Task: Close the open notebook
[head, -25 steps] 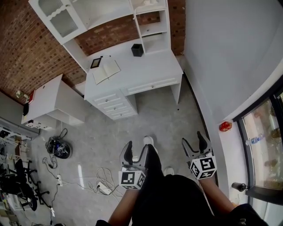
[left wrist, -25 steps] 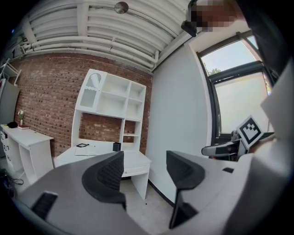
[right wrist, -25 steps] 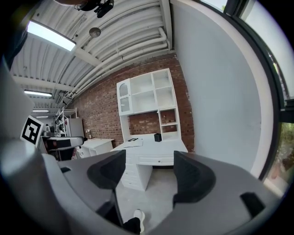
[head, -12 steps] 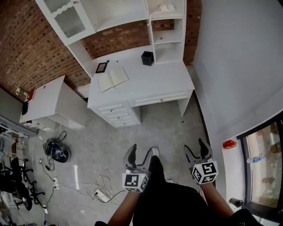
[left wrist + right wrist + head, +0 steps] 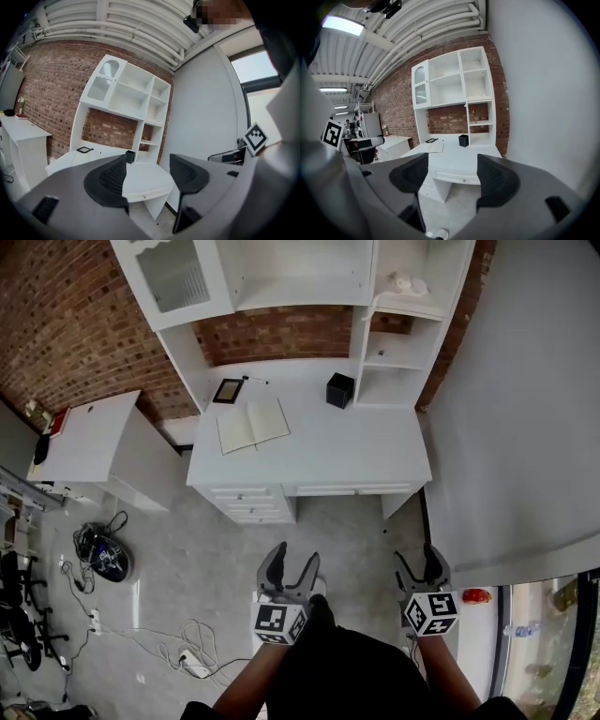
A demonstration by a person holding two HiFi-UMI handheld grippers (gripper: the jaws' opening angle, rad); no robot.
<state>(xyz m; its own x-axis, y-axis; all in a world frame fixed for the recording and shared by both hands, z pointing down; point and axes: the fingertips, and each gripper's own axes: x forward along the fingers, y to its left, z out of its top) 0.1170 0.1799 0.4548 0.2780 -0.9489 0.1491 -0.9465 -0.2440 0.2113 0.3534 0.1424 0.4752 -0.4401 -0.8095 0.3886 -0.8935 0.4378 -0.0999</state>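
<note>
"Status on the close?"

"Not started. The notebook (image 5: 253,426) lay open, pages up, on the left part of the white desk (image 5: 347,451). It was just in front of a small dark frame (image 5: 228,391), and a black pen cup (image 5: 339,390) stood apart to its right. The person stood out on the floor, well away from the desk. I'd say everything was left: walk up, reach in, fold one half over the other."

"Tools?"

"The left gripper (image 5: 294,555) had its jaws spread wide with nothing between them (its own view showed only the far desk corner through the gap). The right gripper (image 5: 417,557) was the same, wide and empty. The notebook (image 5: 431,148) showed small and far past its jaws. Both were held low in front of the body and touched nothing."
</note>
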